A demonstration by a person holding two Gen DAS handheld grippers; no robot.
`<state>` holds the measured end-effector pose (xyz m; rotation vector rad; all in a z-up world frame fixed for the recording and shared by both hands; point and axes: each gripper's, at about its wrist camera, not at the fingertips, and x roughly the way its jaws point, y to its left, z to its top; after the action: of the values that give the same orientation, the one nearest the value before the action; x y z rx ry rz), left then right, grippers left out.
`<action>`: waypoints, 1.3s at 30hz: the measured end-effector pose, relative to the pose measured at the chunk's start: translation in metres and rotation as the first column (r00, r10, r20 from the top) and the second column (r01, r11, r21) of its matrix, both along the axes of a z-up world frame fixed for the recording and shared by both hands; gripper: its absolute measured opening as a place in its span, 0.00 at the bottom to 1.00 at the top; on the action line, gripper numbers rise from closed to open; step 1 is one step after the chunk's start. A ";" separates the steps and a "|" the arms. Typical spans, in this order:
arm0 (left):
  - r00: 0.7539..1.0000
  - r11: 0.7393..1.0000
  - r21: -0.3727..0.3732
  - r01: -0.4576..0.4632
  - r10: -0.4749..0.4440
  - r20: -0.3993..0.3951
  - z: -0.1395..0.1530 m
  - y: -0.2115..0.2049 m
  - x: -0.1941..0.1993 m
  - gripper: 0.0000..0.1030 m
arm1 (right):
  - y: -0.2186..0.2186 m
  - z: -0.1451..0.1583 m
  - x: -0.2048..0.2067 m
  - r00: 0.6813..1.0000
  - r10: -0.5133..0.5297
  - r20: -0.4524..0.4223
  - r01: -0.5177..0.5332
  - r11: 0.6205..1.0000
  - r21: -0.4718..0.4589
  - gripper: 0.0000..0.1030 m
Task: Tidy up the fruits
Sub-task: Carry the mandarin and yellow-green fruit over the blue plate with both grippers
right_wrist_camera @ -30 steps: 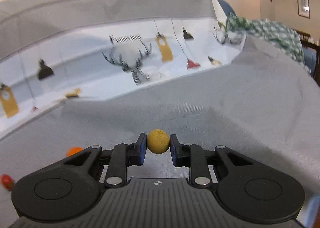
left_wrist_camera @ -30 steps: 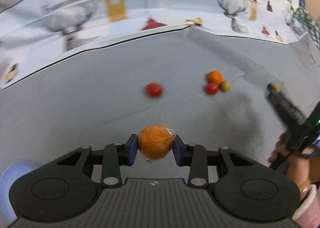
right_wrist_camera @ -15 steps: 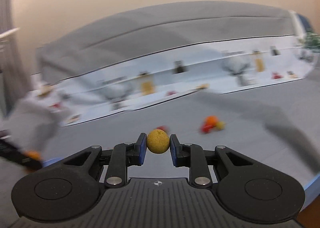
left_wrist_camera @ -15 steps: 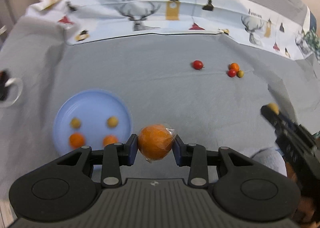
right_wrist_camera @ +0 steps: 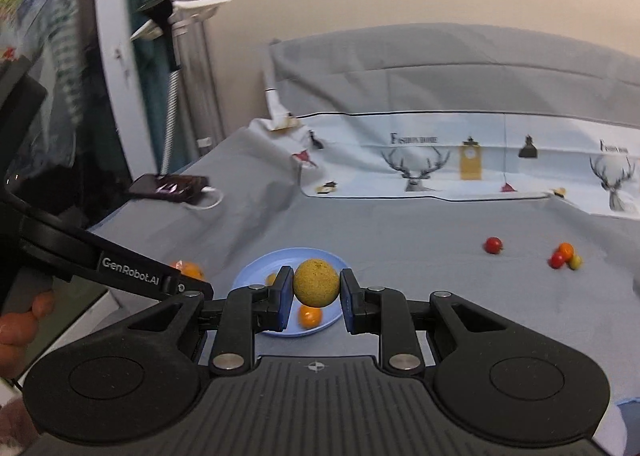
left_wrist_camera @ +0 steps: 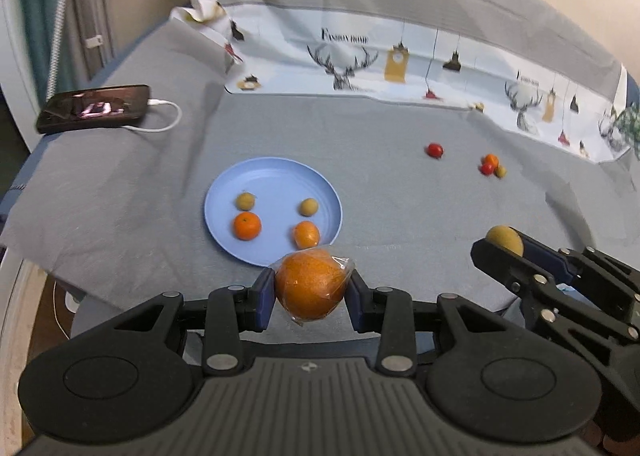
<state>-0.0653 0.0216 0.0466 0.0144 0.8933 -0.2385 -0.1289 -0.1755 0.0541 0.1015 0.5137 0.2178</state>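
Left gripper [left_wrist_camera: 311, 294] clamps a plastic-wrapped orange [left_wrist_camera: 310, 283] between its blue pads, at the near edge of the blue plate [left_wrist_camera: 276, 184]. Right gripper [right_wrist_camera: 316, 296] clamps a small yellow-brown fruit [right_wrist_camera: 316, 282] in front of the same plate.

View differences: the left wrist view shows the whole plate with 4 fruits, 2 small yellow-brown ones at the back and 2 oranges at the front. The right wrist view shows only part of the plate; the held fruit and the pads cover most of its contents. That view also shows a clamp stand [right_wrist_camera: 168, 36] near the wall and part of a hand [right_wrist_camera: 20, 320] at the left edge.

Hard to make out: the plastic wrap on the orange is visible only at its edges. The right gripper is cut off at the frame edge in the left view.

Surface: a grey cloth [left_wrist_camera: 380, 128] covers a bed-like surface. On it lie 1 red tomato [left_wrist_camera: 434, 150], a cluster of 3 small fruits [left_wrist_camera: 492, 166] well apart from the plate, and a phone [left_wrist_camera: 94, 108] with a white cable. A deer-print sheet [left_wrist_camera: 400, 56] lies along the back.
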 end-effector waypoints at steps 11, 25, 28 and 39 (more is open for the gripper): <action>0.999 0.998 -0.060 0.002 0.001 0.044 0.004 0.019 -0.017 0.40 | 0.018 0.008 -0.012 1.000 0.003 -0.004 -0.003 0.998 -0.067 0.25; 1.000 0.997 -0.073 -0.010 0.012 0.027 -0.006 0.028 -0.011 0.40 | 0.024 0.003 -0.005 1.000 0.007 -0.030 -0.010 0.996 -0.086 0.25; 1.000 0.997 -0.074 -0.012 0.014 0.019 -0.008 0.027 -0.009 0.40 | 0.024 0.002 -0.002 0.999 0.005 -0.038 -0.008 0.996 -0.086 0.25; 1.000 0.997 -0.072 -0.025 0.024 -0.008 -0.018 0.031 0.003 0.40 | 0.024 -0.004 0.004 0.998 -0.004 -0.067 -0.002 0.996 -0.087 0.25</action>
<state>-0.0621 0.0523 0.0290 -0.0643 0.8913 -0.2478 -0.1250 -0.1511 0.0502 0.0248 0.5894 0.1912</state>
